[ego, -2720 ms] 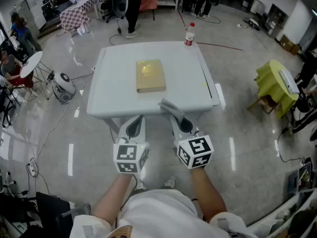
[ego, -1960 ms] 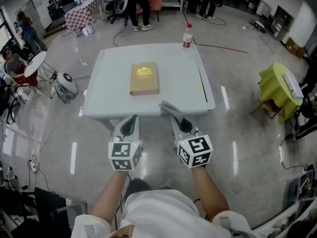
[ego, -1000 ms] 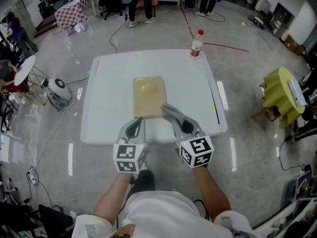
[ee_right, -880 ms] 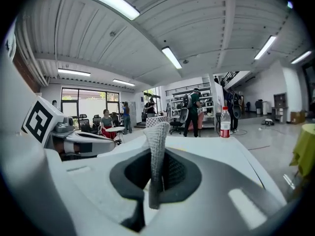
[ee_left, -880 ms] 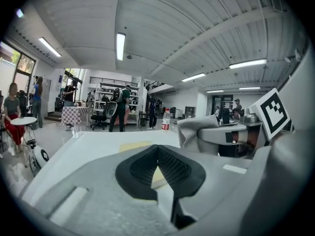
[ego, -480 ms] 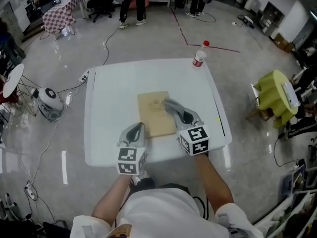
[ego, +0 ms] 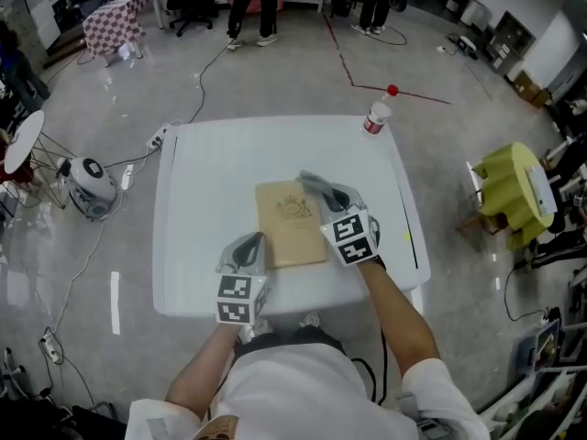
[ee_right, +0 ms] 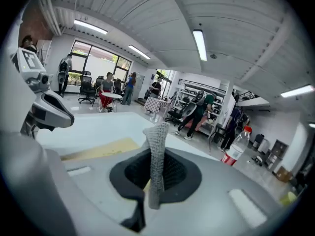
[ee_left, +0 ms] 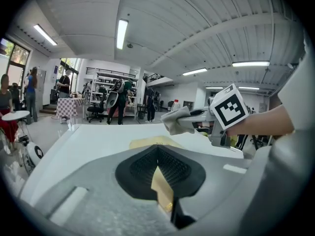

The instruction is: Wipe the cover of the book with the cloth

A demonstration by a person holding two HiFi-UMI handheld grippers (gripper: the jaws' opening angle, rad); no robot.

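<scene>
A tan book [ego: 289,224] with a gold emblem lies flat near the middle of the white table [ego: 202,181]. My right gripper [ego: 323,191] is shut on a grey cloth [ego: 315,183] and hangs over the book's far right corner. That cloth [ee_right: 157,151] stands up between the jaws in the right gripper view. Left of the book's near end, over the table's front part, my left gripper [ego: 246,248] has its jaws shut with nothing in them. In the left gripper view the book [ee_left: 150,142] lies ahead, with the cloth [ee_left: 174,121] above it.
A plastic bottle with a red cap [ego: 377,115] stands at the table's far right corner. A yellow-draped chair [ego: 514,191] is to the right, a round white device [ego: 87,180] and cables lie on the floor to the left. People and office chairs are far behind.
The view has closed in on the table. Both grippers have moved forward from the table's front edge to over it, and the right one has carried the cloth over the book.
</scene>
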